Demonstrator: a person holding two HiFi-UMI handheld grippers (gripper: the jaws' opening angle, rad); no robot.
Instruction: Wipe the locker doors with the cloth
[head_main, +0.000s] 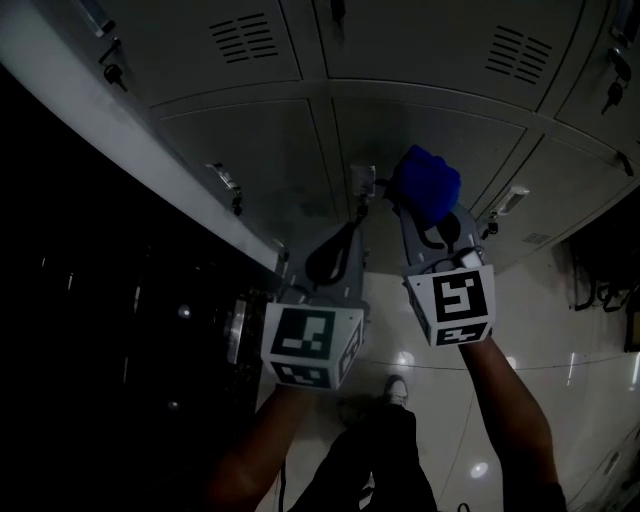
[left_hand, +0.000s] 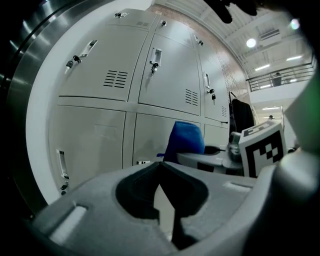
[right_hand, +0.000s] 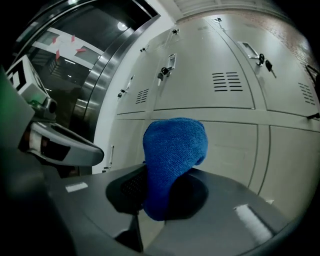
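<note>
Blue cloth (right_hand: 172, 150) pinched in right claw (right_hand: 161, 200), level beside left claw (left_hand: 160, 166).

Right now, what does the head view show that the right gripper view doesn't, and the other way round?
Only the head view shows the person's forearms, the right gripper's marker cube, a shoe and the shiny floor. Only the right gripper view shows the right gripper close up, jaws shut on the blue cloth, plus small red marks on a dark pane. Both show the cloth, the grey locker doors and the left gripper.
</note>
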